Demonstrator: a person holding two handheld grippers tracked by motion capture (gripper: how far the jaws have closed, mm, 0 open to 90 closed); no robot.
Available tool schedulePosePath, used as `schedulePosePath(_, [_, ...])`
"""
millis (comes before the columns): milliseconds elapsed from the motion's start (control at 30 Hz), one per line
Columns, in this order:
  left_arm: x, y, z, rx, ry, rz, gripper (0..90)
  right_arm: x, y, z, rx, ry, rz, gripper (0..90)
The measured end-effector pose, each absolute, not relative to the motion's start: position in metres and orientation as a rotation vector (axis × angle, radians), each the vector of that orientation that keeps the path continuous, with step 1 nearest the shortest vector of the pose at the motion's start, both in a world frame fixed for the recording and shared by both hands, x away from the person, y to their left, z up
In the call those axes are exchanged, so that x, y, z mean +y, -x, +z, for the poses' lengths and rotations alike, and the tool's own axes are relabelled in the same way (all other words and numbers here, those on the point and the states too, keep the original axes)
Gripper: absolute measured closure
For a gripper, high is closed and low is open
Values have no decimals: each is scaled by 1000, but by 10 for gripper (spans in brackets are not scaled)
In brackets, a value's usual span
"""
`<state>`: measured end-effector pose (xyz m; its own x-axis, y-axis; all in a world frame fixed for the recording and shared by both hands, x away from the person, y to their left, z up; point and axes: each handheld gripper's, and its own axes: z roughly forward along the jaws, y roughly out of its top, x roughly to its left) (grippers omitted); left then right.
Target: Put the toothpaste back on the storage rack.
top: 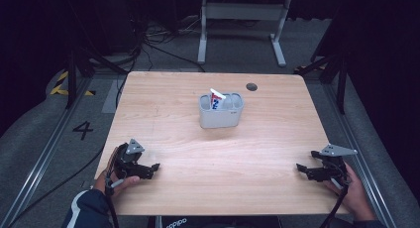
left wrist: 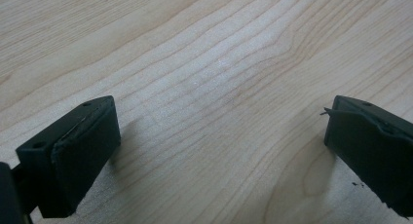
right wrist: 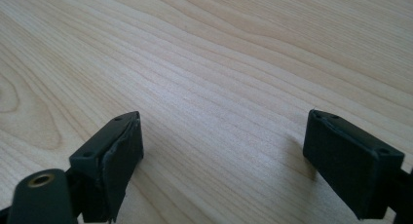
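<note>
Tongs (top: 154,166) (top: 299,166) low on table (top: 173,119), both agape, hands at near corners.

Black numeral "4" (top: 82,130) painted on grey floor (top: 44,124), at nine o'clock from the table (top: 163,114).

Wooden table (top: 163,119), grey holder (top: 220,116) standing on it

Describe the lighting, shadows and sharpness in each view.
High view: the table is evenly lit, the surroundings are dark, and the grey holder looks slightly soft. Left gripper view: a faint sheen on the wood, soft shadows beside the left tongs. Right gripper view: sharp grain, near edges of the right tongs blurred.
</note>
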<state>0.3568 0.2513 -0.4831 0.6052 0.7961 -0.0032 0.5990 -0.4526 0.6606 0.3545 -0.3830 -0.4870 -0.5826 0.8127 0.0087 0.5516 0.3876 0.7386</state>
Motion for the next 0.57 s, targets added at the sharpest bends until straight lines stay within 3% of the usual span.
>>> schedulePosePath(567, [251, -358, -483, 1088, -2207, 420, 1, -383, -355, -487, 2295, -1195, 1005, 124])
